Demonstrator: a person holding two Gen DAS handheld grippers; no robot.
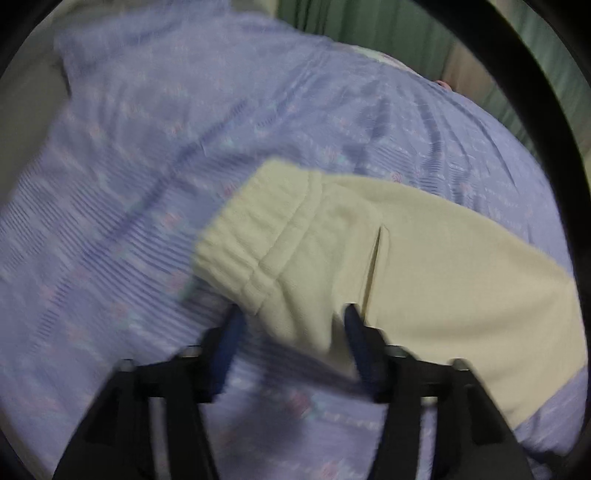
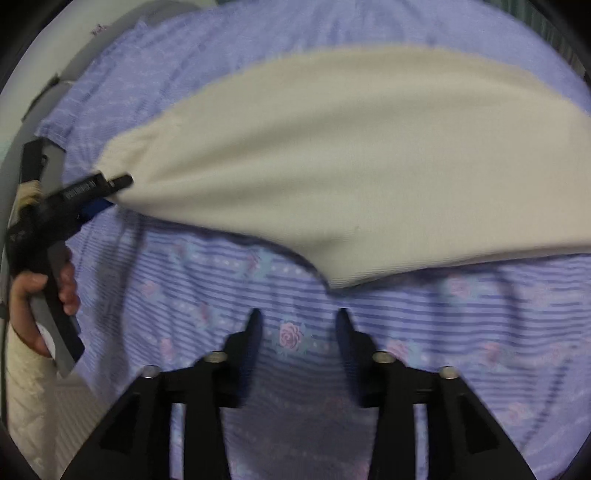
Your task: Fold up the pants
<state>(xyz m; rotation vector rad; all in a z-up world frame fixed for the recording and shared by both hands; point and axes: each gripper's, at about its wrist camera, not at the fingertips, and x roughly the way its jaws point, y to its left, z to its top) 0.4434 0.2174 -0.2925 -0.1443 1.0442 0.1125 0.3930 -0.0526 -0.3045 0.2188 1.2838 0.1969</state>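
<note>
Cream pants lie on a purple flowered bedsheet, the ribbed waistband towards the left. My left gripper is open, its fingers either side of the waistband corner, fabric between them. In the right wrist view the pants spread across the upper half, and the left gripper shows at their left end. My right gripper is open and empty over the bedsheet, just short of the pants' near edge.
The person's hand holds the left gripper's handle at the left edge of the bed. A green curtain hangs behind the bed. A grey bed frame or wall runs along the left.
</note>
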